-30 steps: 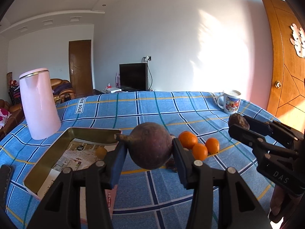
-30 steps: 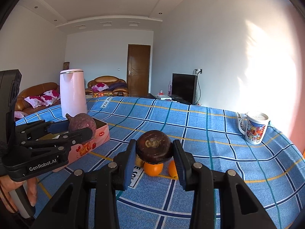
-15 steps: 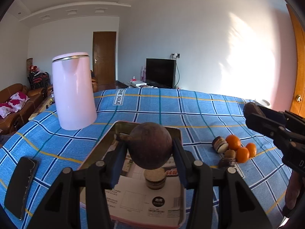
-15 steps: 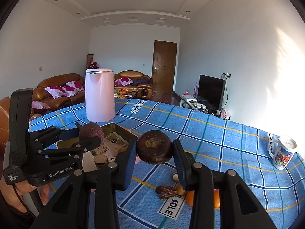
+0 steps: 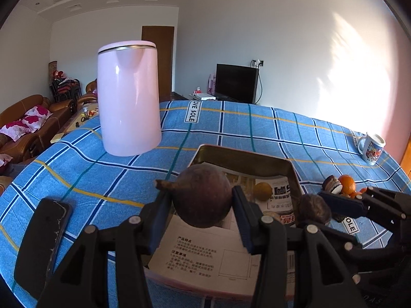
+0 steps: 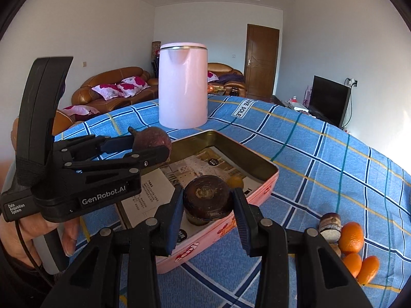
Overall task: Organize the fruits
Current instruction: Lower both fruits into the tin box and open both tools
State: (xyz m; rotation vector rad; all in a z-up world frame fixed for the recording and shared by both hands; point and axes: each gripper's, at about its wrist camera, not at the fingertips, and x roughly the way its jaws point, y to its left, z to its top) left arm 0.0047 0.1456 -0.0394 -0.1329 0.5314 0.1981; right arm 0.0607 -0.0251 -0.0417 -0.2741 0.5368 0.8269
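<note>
Left wrist: round, matte-skinned fruit [image 5: 201, 195]

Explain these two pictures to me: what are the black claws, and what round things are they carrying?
No robot here: a person holds a black two-finger clamp in each hand, each carrying a wide-angle camera looking along its fingers. One picture comes from the left gripper, the other from the right gripper. Each is closed on a dark purple-brown round fruit: the left one's has a stem, the right one's shows a pale scar. Both hover above a shallow pink tin tray lined with printed paper. On the blue checked tablecloth also stand a pink kettle, a printed mug and small oranges.
</note>
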